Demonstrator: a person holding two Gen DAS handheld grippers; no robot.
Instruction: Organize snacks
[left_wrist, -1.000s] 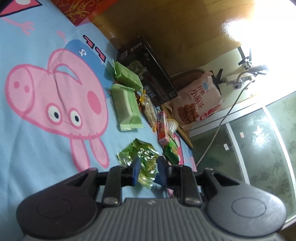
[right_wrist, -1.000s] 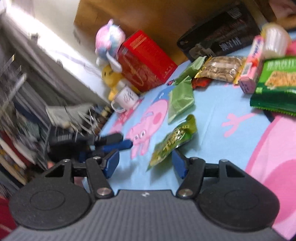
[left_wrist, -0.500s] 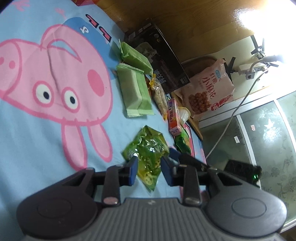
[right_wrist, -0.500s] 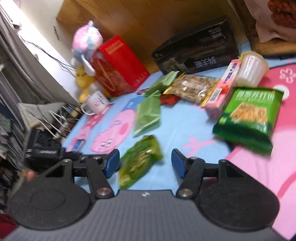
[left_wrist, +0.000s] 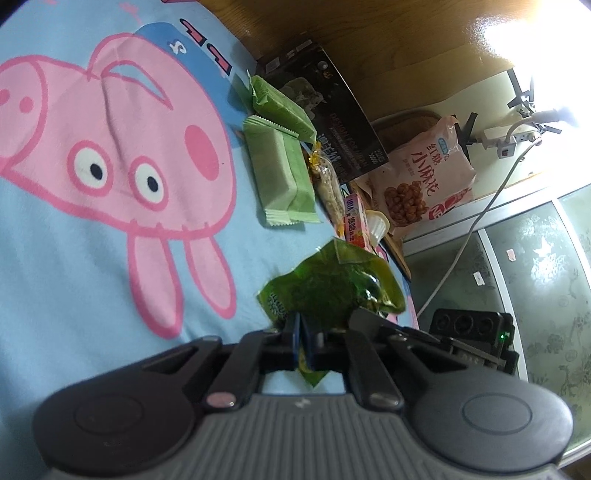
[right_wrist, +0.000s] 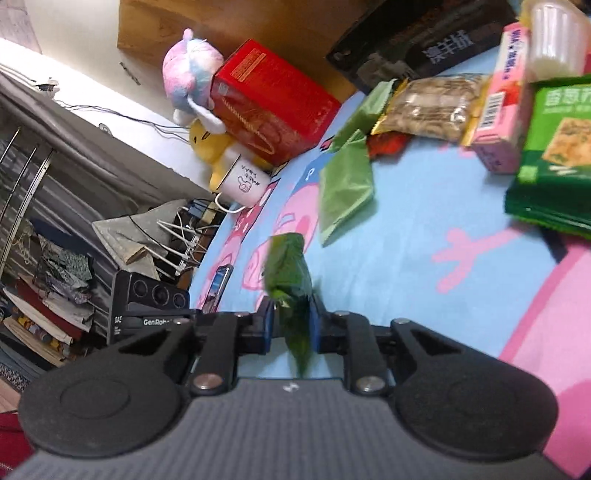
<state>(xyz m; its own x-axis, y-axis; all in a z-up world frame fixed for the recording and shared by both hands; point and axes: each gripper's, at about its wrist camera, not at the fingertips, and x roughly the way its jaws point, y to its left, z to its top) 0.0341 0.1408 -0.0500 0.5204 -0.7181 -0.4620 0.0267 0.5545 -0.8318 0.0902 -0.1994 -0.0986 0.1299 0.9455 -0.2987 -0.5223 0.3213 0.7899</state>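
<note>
Pale blue cartoon-pig sheet (left_wrist: 92, 258) spreads under everything we see. Our left gripper (left_wrist: 303, 341) and right gripper (right_wrist: 290, 325) both pinch one green bag (left_wrist: 328, 291), which hangs between their blue pads just above the sheet. It is glossy, crinkled and translucent green; its print is too blurred to read. Beyond it lie two matte green packs (left_wrist: 280, 173), a pink box (right_wrist: 498, 107), a black box (left_wrist: 325, 110) and a pink sack (left_wrist: 421, 170) with Chinese lettering. The neighbouring gripper's body reads "GenRobo".

Glossy crinkled plastic green snack bag (left_wrist: 328, 288), matt cloth cartoon blanket (left_wrist: 74, 258), polished wood floor (left_wrist: 388, 40).
</note>
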